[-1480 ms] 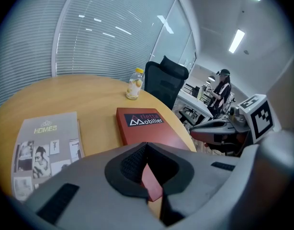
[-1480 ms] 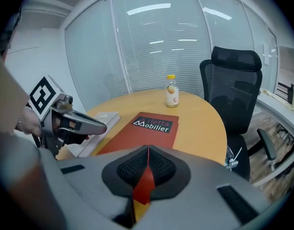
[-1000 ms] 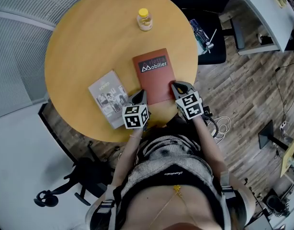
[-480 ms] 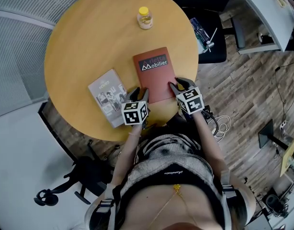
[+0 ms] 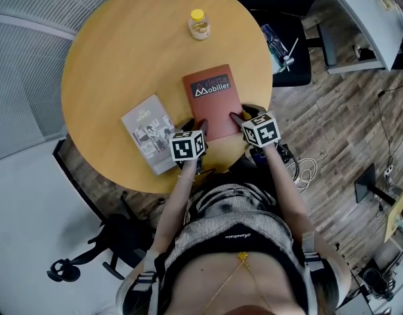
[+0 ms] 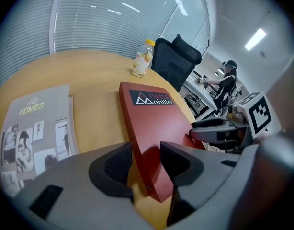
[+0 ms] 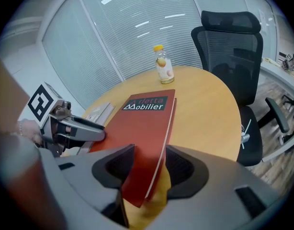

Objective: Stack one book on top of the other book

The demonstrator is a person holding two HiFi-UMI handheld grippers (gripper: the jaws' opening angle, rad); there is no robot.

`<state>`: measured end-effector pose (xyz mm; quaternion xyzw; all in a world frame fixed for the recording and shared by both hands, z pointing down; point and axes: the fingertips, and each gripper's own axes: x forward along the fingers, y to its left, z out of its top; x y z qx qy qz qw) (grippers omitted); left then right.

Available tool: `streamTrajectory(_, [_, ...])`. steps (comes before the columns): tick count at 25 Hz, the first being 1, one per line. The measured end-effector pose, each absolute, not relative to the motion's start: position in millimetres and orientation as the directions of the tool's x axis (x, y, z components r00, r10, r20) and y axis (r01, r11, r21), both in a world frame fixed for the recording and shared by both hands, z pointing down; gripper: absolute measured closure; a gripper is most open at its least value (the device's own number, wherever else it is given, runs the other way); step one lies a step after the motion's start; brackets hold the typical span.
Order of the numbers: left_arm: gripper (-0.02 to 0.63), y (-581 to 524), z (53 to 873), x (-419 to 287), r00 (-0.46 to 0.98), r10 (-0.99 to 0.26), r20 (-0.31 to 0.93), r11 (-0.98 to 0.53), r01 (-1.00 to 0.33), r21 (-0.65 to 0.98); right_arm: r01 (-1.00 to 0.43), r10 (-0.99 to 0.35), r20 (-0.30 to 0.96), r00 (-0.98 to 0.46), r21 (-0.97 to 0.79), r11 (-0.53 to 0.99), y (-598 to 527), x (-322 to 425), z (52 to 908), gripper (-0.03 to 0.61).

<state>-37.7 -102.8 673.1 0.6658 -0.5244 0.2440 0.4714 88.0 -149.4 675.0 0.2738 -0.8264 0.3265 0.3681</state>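
A red book (image 5: 211, 100) marked "Mobilier" lies on the round wooden table (image 5: 123, 51), with a grey "HOMES" book (image 5: 148, 133) flat to its left. My left gripper (image 5: 196, 125) is at the red book's near left corner and my right gripper (image 5: 239, 115) at its near right corner. Both sets of jaws have just been opening. In the left gripper view the red book's corner (image 6: 152, 128) sits between the parted jaws of the left gripper (image 6: 146, 162), with gaps showing. The right gripper (image 7: 149, 169) likewise straddles the book's edge (image 7: 137, 128) without pressing it.
A small bottle with a yellow cap (image 5: 198, 26) stands at the table's far side. A black office chair (image 5: 290, 58) is beyond the right rim. The table's near edge runs just under both grippers, against the person's body. Wood floor and cables lie to the right.
Both grippers have shifted a little forward and down over the red book's near corners, and their jaws have gone from shut to wide apart. The books stay where they were.
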Motion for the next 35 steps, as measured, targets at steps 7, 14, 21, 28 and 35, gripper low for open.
streamTrajectory(7, [0.434,-104.7,674.1,-34.1,0.365,-0.437,0.822,-0.019,-0.918,0.397,-0.680,-0.168,0.769,-0.617,-0.413,0.605,-149.7,86.8,677.5,0.385])
streamTrajectory(14, [0.437,-102.4,680.2,-36.5,0.427,-0.470,0.773,0.078,-0.852,0.518,-0.675,-0.150,0.773,-0.616,-0.420,0.607,-148.0,85.2,679.1,0.388])
streamTrajectory(21, [0.437,-101.4,680.1,-34.4,0.415,-0.472,0.778,0.071,-0.861,0.503,-0.676,-0.139,0.777,-0.614,-0.427,0.601,-147.2,85.7,681.1,0.388])
streamTrajectory(28, [0.439,-101.4,679.8,-34.8,0.401,-0.479,0.781,0.057,-0.874,0.483,-0.676,-0.143,0.776,-0.614,-0.423,0.603,-146.8,85.7,680.0,0.388])
streamTrajectory(35, [0.439,-102.1,679.0,-34.5,0.397,-0.479,0.783,0.055,-0.877,0.478,-0.677,-0.142,0.780,-0.610,-0.419,0.605,-147.4,85.9,679.8,0.388])
